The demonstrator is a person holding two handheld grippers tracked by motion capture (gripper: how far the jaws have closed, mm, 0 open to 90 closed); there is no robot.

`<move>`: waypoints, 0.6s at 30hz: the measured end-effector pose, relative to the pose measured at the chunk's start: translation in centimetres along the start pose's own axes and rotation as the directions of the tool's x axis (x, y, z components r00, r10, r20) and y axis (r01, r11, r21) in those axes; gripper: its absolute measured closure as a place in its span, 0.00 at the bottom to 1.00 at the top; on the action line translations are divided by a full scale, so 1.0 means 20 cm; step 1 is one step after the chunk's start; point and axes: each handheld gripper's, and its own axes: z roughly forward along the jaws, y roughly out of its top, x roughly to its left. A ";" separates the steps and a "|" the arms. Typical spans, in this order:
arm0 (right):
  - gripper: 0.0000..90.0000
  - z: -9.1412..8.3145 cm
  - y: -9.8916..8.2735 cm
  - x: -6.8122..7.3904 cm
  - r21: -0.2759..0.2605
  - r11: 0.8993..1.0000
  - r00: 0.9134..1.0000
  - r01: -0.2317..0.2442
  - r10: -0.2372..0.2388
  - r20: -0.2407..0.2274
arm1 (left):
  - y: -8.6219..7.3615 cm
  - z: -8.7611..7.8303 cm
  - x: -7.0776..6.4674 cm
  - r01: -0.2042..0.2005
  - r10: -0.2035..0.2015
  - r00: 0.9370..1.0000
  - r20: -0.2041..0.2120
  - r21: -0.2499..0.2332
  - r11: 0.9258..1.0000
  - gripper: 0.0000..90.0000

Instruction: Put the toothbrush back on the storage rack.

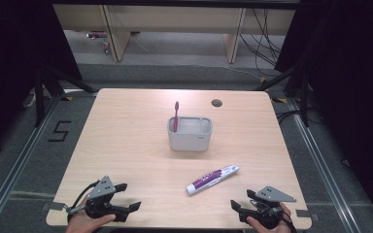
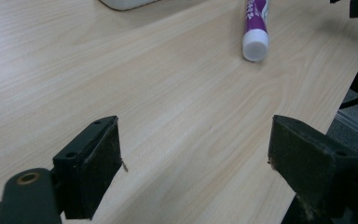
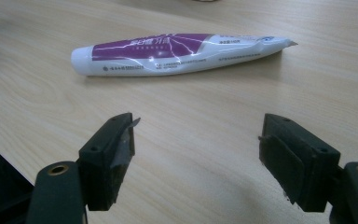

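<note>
A white and purple toothpaste tube (image 1: pixel 212 178) lies flat on the wooden table (image 1: pixel 126 145), cap toward the near left. It shows close up in the right gripper view (image 3: pixel 177 53) and its cap end in the left gripper view (image 2: pixel 255 28). A pink toothbrush (image 1: pixel 176 116) stands upright in the left part of a grey holder box (image 1: pixel 190 134) at mid table. My left gripper (image 1: pixel 128 196) rests open at the near left edge, held by a hand. My right gripper (image 1: pixel 240 200) is open at the near right edge, just short of the tube. Both grippers hold nothing (image 2: pixel 193 163) (image 3: pixel 196 154).
A round cable hole (image 1: pixel 217 103) sits near the table's far edge. Beyond the table are wooden furniture legs, loose cables and dark curtains at both sides. A floor marking "5" (image 1: pixel 59 131) lies to the left.
</note>
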 end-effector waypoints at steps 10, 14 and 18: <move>0.30 0.01 0.00 -0.01 0.002 1.000 0.999 0.031 -0.031 0.006 | -0.06 -0.06 -0.02 -0.016 0.016 1.000 -0.004 0.015 1.000 0.18; 0.30 0.01 0.00 0.00 -0.006 0.999 0.999 0.039 -0.039 -0.003 | -0.07 -0.09 -0.03 -0.030 0.031 0.999 -0.014 0.039 0.999 0.18; 0.30 0.01 0.00 -0.01 0.001 0.999 0.999 0.052 -0.052 0.010 | -0.09 -0.10 -0.05 -0.077 0.078 0.997 -0.015 0.064 0.995 0.18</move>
